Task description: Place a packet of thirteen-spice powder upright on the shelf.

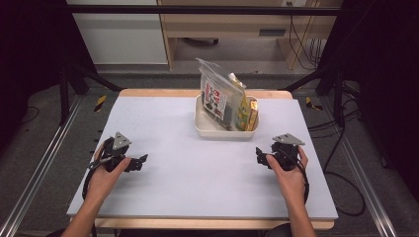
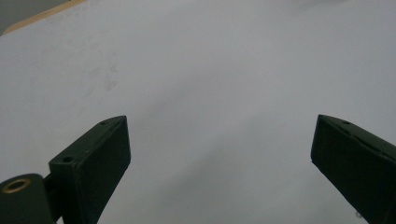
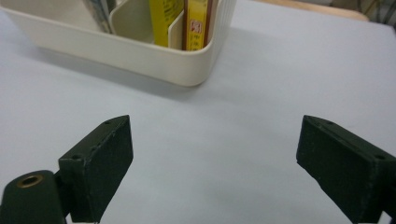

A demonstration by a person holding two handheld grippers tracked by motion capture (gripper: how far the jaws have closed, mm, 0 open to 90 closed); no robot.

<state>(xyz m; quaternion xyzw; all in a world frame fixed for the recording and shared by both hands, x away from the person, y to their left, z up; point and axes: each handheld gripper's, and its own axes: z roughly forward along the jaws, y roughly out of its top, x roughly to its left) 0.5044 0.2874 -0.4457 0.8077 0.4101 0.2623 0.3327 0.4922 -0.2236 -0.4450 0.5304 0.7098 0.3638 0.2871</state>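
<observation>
A cream plastic bin [image 1: 217, 133] stands at the back middle of the table, holding a clear bag with a printed packet [image 1: 217, 96], a yellow packet [image 1: 242, 111] and an orange box [image 1: 253, 113], all upright. My left gripper [image 1: 141, 162] rests low over the table's front left, open, with bare mat between its jaws [image 2: 219, 123]. My right gripper [image 1: 259, 155] sits at the front right, open and holding nothing [image 3: 215, 123]. In the right gripper view the bin [image 3: 140, 53] lies a short way ahead, with the yellow packet [image 3: 163, 18] and orange box [image 3: 196, 23] in its compartments.
A pale grey mat [image 1: 197, 173] covers the wooden table, whose edge [image 1: 197, 223] shows at the front. Black frame posts and cables [image 1: 341, 148] stand off the table's right side, and metal rails run along both sides of the floor.
</observation>
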